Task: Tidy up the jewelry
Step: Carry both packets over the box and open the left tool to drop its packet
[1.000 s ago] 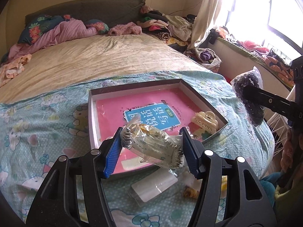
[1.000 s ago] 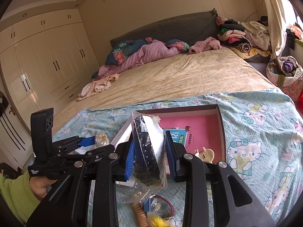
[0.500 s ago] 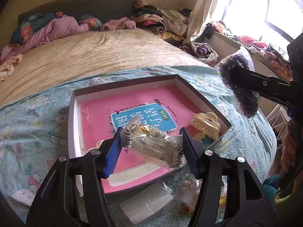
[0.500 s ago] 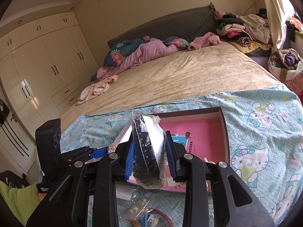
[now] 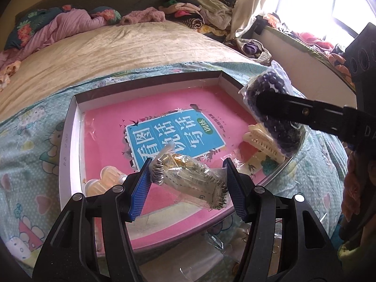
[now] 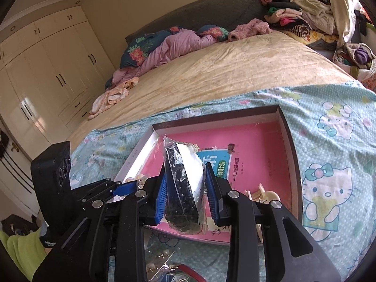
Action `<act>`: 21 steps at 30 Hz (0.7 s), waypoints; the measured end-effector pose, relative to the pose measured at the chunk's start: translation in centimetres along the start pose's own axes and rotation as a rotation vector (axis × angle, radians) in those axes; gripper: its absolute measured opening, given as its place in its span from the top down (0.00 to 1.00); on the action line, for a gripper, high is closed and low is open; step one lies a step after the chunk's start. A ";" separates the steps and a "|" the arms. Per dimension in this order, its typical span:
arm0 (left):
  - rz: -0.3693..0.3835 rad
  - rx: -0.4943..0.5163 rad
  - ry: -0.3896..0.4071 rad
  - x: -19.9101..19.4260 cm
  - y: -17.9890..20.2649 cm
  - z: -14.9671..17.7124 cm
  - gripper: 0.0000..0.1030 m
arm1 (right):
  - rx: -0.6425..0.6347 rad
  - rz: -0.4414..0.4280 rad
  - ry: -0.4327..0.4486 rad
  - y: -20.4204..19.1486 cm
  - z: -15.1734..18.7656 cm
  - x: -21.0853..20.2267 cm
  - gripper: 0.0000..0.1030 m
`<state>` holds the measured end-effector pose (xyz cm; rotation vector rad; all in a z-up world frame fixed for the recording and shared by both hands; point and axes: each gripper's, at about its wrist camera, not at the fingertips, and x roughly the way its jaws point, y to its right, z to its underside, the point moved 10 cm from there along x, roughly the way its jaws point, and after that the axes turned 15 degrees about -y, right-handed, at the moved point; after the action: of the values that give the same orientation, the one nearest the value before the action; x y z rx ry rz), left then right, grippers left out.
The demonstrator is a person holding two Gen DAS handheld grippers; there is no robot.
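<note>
Jewelry half sorted: cream hair claw [image 5: 263, 141] already inside shallow box [image 5: 70, 127], silver-and-gold bagged piece [image 5: 190, 178] clamped in left gripper [image 5: 188, 183] above it, dark bead bag [image 6: 184, 188] pinched in right gripper [image 6: 185, 193], loose packets outside its near edge.

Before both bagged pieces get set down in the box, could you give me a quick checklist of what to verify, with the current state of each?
1. Left hand-held gripper clamps the bagged gold and silver jewelry: ok.
2. Right hand-held gripper clamps the bagged dark beads: ok.
3. Both bags are over the shallow box, above its pink book cover: ok.
4. Bare landing spots in the box: ok, open pink area mid-box; cream hair claw sits at the right, pale clips near the left.
5. Bags sealed: cannot tell.
6. The two hand-held grippers are apart: ok.
</note>
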<state>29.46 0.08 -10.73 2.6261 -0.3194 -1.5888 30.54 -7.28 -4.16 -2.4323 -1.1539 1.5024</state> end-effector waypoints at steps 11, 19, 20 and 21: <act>-0.001 -0.013 -0.030 1.0 -0.7 0.7 0.46 | 0.018 0.029 -0.051 1.5 1.2 2.5 0.72; -0.029 -0.015 -0.018 0.1 -1.1 1.0 0.41 | 0.025 0.034 -0.066 2.2 1.5 3.1 0.72; -0.031 -0.021 -0.013 -0.3 -1.2 1.2 0.41 | 0.023 0.038 -0.069 2.3 1.5 3.2 0.72; -0.027 -0.027 -0.008 -0.6 -1.4 1.3 0.40 | 0.023 0.041 -0.071 2.3 1.6 3.2 0.72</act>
<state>28.27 1.66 -10.99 2.6154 -0.2626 -1.6005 31.31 -7.44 -8.37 -2.4210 -1.0984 1.6175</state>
